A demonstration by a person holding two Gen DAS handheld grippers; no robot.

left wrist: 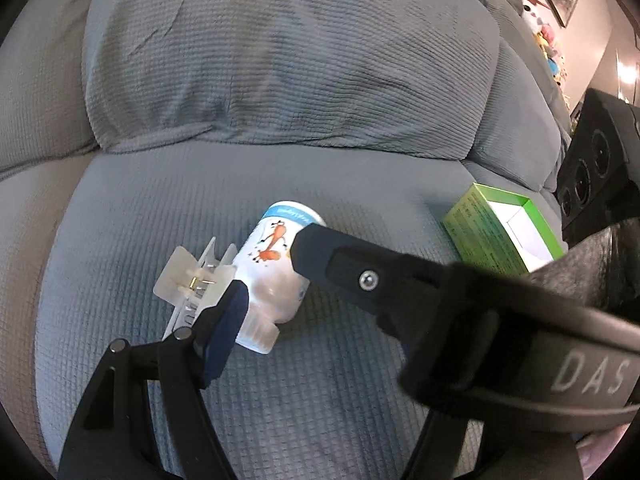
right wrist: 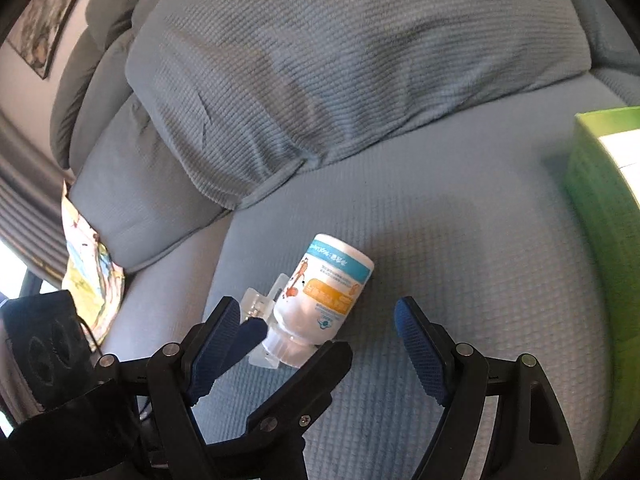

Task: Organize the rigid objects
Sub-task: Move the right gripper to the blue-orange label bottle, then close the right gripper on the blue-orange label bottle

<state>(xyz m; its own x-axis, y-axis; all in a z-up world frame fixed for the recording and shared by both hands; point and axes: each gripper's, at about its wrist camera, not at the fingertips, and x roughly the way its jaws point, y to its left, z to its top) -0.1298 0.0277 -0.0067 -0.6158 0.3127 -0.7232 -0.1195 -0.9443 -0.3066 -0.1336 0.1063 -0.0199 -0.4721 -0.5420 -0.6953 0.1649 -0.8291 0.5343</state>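
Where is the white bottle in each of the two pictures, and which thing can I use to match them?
Left wrist view: the bottle lies on its side just left of centre, cap toward the camera, between the left gripper's fingers.
Right wrist view: the bottle lies below centre, left of the right gripper.
Shared landmark: the clear hair clip touching the bottle's left side; the green box is at right in both.

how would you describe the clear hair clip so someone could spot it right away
On the grey sofa seat cushion, find the white bottle lying on its side. The clear hair clip lies against its neck end, the only see-through item, with a small metal spring.
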